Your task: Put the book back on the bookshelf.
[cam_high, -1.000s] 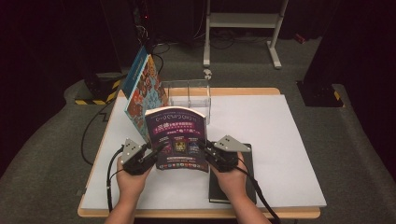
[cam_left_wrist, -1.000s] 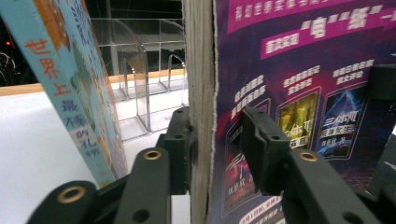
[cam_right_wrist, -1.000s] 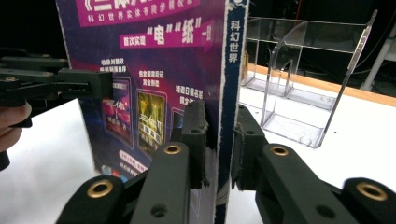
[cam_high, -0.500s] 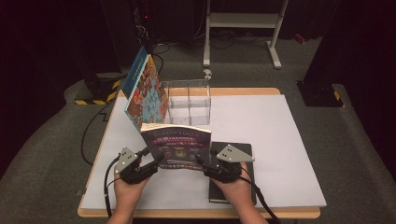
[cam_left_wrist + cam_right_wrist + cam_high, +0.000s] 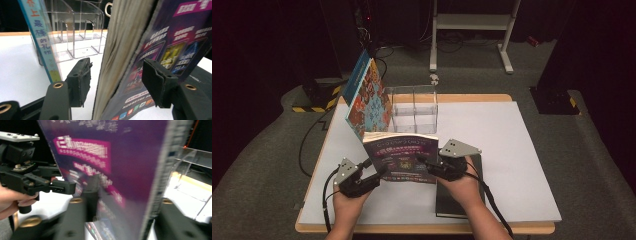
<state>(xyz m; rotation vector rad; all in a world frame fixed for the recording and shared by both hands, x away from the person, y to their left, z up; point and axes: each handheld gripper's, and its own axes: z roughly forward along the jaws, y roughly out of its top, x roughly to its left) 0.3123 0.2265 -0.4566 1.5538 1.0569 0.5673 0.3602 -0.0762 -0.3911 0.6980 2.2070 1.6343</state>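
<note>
— Black pads of the left gripper (image 5: 115,85) stand apart, the purple book (image 5: 401,156) between them untouched; its jaws have just been opening. The right gripper (image 5: 432,165)?

— Jaws have just been closing around the book's other edge; blur hides any contact. It's propped upright on the table (image 5: 512,150), probably for shelving.

— The clear organizer (image 5: 414,107)?

— Compartments look empty; a colourful book (image 5: 367,97) leans beside it

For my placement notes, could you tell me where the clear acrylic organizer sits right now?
In the high view the clear acrylic organizer stands at the table's far edge, left of centre, just right of the leaning colourful book and behind the purple book.
</note>
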